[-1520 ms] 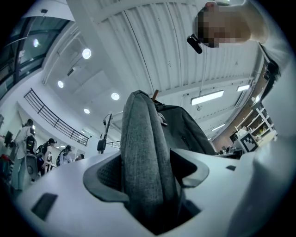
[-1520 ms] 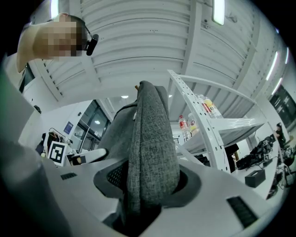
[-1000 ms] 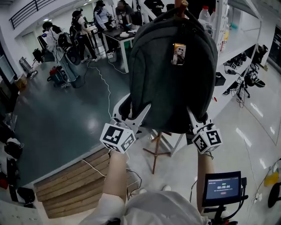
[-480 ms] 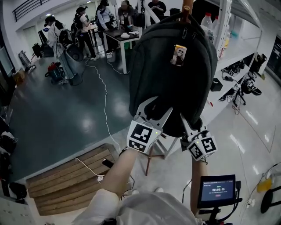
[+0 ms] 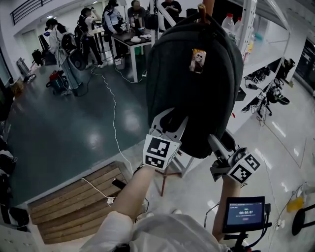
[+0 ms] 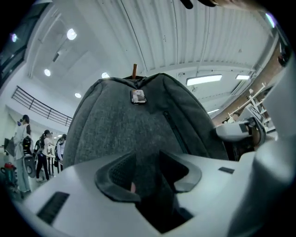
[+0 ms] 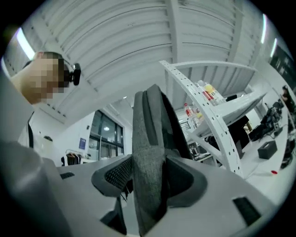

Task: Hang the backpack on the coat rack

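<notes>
- Backpack (image 5: pixel 194 83): dark grey, filling the upper centre of the head view. Hangs upright, top handle at the wooden tip of the coat rack (image 5: pixel 202 9) on the frame's top edge. Small picture tag (image 5: pixel 198 60) on the upper face.
- Left gripper (image 5: pixel 169 122): under the lower left of the backpack, pointing up at its underside. Jaws closing, with a dark fold of bottom fabric between them. No firm pinch from both pads visible yet in the left gripper view.
- Right gripper (image 5: pixel 220 146): at the lower right corner of the backpack. Fingers clamped on a grey edge of fabric that runs straight up between them in the right gripper view.
- Done, by judgement: backpack raised to the rack and apparently hooked over its tip. Full seating of the handle not discernible, as the join sits at the very top of the frame.
- Left, by judgement: confirming that the rack alone carries the weight, then opening both grippers and drawing them clear below.
</notes>
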`<state>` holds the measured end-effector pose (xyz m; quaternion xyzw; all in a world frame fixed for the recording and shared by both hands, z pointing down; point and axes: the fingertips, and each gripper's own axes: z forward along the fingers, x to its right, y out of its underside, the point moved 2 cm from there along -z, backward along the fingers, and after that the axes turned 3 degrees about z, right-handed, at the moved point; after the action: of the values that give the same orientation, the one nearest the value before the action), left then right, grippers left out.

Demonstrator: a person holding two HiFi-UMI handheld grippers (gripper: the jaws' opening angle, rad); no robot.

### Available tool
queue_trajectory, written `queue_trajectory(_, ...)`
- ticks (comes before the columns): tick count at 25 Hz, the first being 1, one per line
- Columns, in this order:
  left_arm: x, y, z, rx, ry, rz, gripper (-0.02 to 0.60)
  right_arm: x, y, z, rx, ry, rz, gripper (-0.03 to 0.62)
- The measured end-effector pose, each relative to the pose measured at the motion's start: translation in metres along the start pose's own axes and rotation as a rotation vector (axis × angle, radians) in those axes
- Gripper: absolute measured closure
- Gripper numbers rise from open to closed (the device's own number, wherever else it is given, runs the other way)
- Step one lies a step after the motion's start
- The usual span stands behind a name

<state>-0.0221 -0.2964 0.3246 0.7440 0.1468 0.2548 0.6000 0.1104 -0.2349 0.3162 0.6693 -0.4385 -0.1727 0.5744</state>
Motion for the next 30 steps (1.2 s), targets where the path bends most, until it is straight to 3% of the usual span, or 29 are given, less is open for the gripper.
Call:
queue_trajectory(4,-0.008,0.006,0.002,0.011,-0.042,-0.02,0.414,-0.017,-0.049,-0.023,0.202,-0.05,0.026,0.384)
queue_trajectory(6,-0.011,0.009,0.004,0.007,-0.051,-0.039,0.414,-0.039,-0.072,-0.026,0.276,-0.139,0.033,0.384)
queue_trajectory(8,-0.012,0.013,0.005,0.003,-0.056,-0.046,0.414,-0.064,-0.074,-0.012,0.258,-0.248,0.032,0.384)
queue_trajectory(10,-0.012,0.014,0.005,0.0,-0.05,-0.042,0.414,-0.08,-0.058,0.012,0.186,-0.285,0.004,0.384)
queue_trajectory(15,0.002,0.013,-0.012,-0.002,0.022,-0.058,0.414,-0.067,0.004,0.046,0.046,-0.13,0.006,0.385)
queue_trajectory(18,0.008,0.011,-0.044,0.021,0.075,-0.142,0.414,-0.058,0.027,0.045,0.005,-0.077,0.004,0.385)
queue_trajectory(20,0.0,0.009,-0.069,0.07,0.071,-0.209,0.414,-0.047,0.041,0.047,-0.016,-0.035,0.002,0.385)
queue_trajectory(23,-0.013,0.012,-0.103,0.119,0.051,-0.301,0.416,-0.029,0.052,0.047,0.013,-0.003,0.081,0.385)
queue_trajectory(27,-0.012,0.008,-0.135,0.174,0.068,-0.426,0.549,-0.035,0.051,0.036,0.05,-0.018,0.095,0.387)
queue_trajectory(30,-0.004,0.006,-0.143,0.192,0.08,-0.441,0.569,-0.051,0.056,0.036,0.024,-0.044,0.052,0.387)
